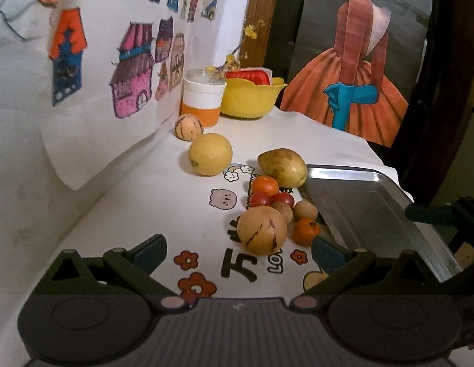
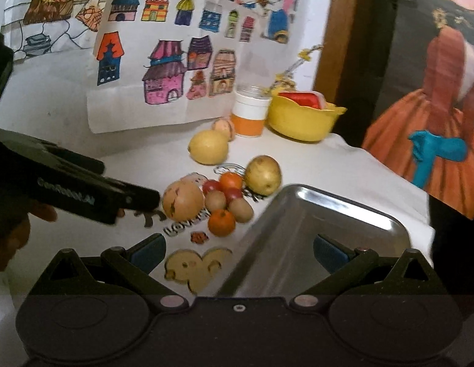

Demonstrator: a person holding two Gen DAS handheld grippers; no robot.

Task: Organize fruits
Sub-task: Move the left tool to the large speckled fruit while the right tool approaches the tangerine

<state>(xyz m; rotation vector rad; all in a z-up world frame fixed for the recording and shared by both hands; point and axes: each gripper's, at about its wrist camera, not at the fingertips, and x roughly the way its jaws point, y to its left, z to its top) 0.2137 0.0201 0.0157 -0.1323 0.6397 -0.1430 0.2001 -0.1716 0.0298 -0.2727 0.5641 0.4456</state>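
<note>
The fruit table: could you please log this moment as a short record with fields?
Tray: metal tray, nothing in it
Fruit pile: beside the tray, including a large tan fruit and an orange
Apart: lemon
Left gripper: open, holds nothing
Right gripper: open, over the tray's near edge

Metal tray [image 2: 313,229] near end hidden behind right gripper body; bowl [image 1: 249,98] contents half hidden by rim; cloth lettering partly under fruit
</note>
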